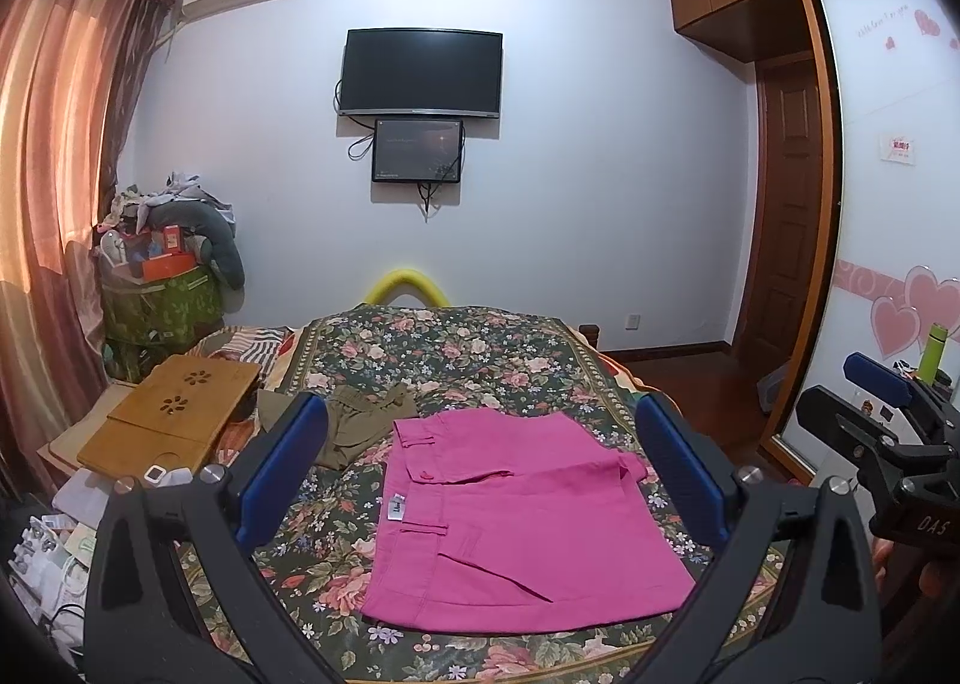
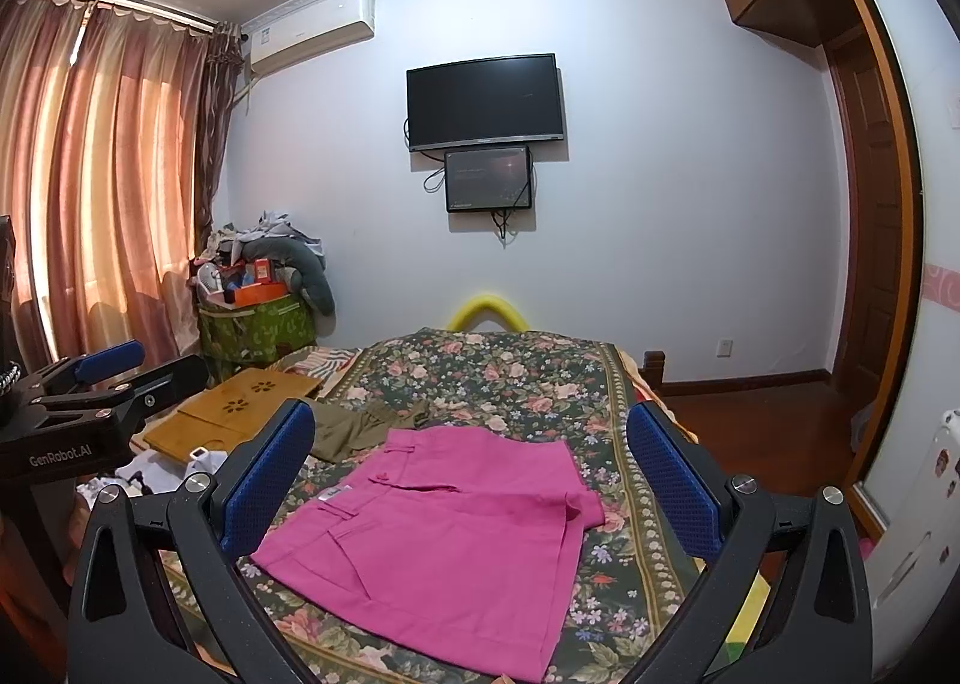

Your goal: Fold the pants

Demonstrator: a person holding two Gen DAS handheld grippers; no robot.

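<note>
Pink pants (image 1: 516, 522) lie folded flat on the floral bedspread (image 1: 480, 354); they also show in the right wrist view (image 2: 444, 540). My left gripper (image 1: 480, 444) is open and empty, held above the near edge of the pants with its blue pads wide apart. My right gripper (image 2: 471, 456) is open and empty too, hovering above the pants. The right gripper shows at the right edge of the left wrist view (image 1: 888, 402), and the left gripper at the left edge of the right wrist view (image 2: 102, 378).
An olive garment (image 1: 360, 420) lies crumpled on the bed just beyond the pants. A wooden lap tray (image 1: 174, 414) sits at the bed's left, above scattered papers (image 1: 54, 558). A full green basket (image 1: 159, 306) stands by the curtain. A wardrobe (image 1: 888, 240) lines the right wall.
</note>
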